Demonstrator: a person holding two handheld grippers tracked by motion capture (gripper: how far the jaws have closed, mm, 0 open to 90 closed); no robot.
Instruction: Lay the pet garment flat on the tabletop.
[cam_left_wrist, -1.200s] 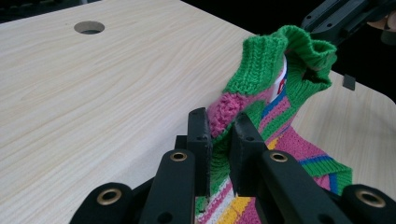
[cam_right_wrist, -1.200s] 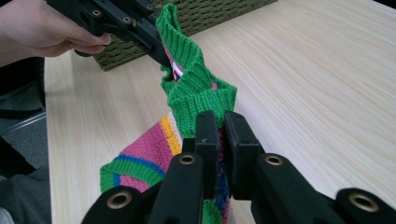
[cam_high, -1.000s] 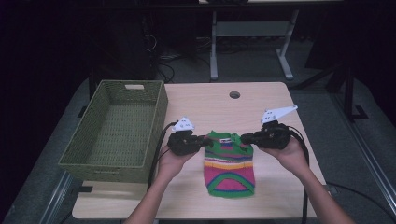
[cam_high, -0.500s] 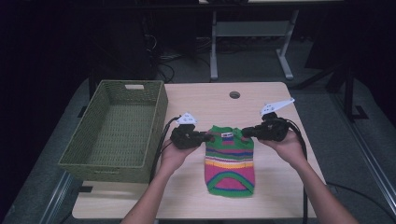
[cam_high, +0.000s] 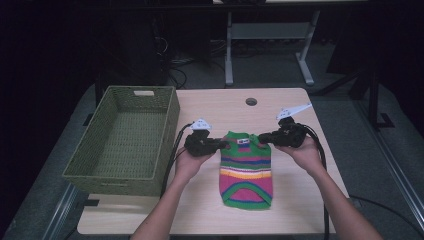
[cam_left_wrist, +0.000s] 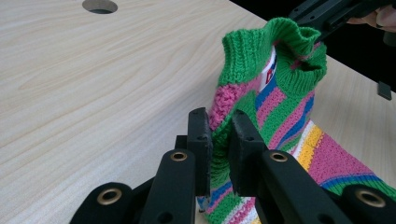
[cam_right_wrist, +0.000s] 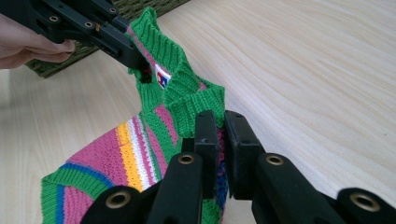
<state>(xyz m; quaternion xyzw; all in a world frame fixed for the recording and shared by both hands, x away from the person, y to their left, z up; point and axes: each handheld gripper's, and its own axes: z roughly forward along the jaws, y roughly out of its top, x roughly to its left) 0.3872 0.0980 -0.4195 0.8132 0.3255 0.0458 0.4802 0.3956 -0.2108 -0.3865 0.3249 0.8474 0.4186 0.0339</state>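
High view, garment: small striped knit sweater (cam_high: 246, 170) lies on the desk (cam_high: 300, 210), collar end away from the person, hem end nearest the person.
High view, left tongs (cam_high: 225, 145): at the sweater's left shoulder, held in the left hand (cam_high: 187, 162).
High view, right tongs (cam_high: 262, 138): at the sweater's right shoulder, held in the right hand (cam_high: 305, 152).
High view, surroundings: green woven basket (cam_high: 125, 142) on the desk's left side, just beside the left hand; round cable hole (cam_high: 251, 101) in the desk beyond the collar.
Left gripper view, tongs (cam_left_wrist: 219, 121): jaws narrow, pinched on a fold of pink and green knit at the shoulder.
Left gripper view, sweater (cam_left_wrist: 280, 93): collar stands lifted off the desk; white label visible inside it; striped body trails down onto the wood.
Left gripper view, far side: the other tongs reach the collar at the top right.
Right gripper view, tongs (cam_right_wrist: 220, 122): jaws narrow, clamped on the green collar edge and knit below it.
Right gripper view, sweater (cam_right_wrist: 135, 144): collar raised, body sloping down to the desk at lower left.
Right gripper view, far side: the other tongs grip the opposite collar edge; basket corner behind them.
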